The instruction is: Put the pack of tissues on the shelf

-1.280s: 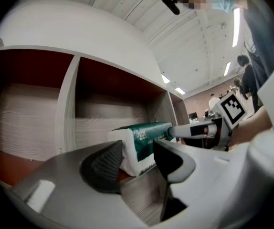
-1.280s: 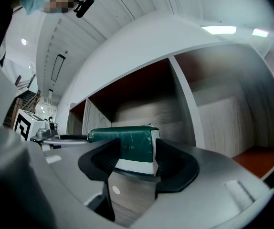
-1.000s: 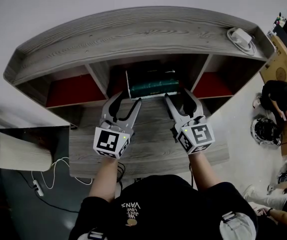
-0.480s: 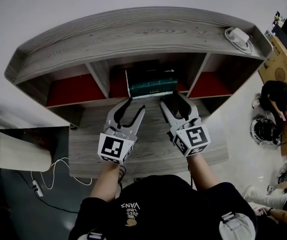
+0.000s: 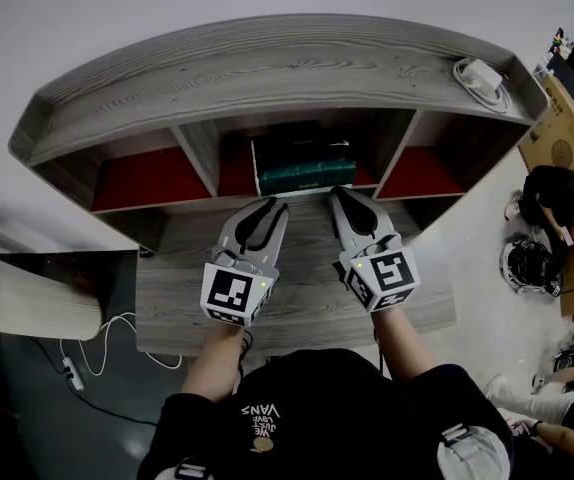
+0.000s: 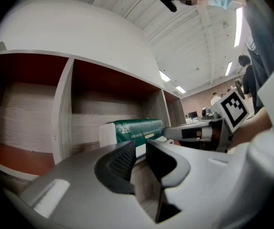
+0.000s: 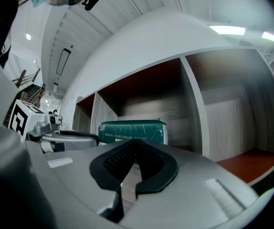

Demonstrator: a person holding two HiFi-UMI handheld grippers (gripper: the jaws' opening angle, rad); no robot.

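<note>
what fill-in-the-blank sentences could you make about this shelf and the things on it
In the shelf, the pack of tissues lies in the ___ compartment.
The pack's wrapper is mostly ___.
The white charger rests on the shelf's ___ board, near its right end.
Missing words: middle; green; top

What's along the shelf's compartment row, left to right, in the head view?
Left red-floored compartment → grey wooden divider → green plastic pack of tissues in the middle compartment → second grey wooden divider → right red-floored compartment.
</note>
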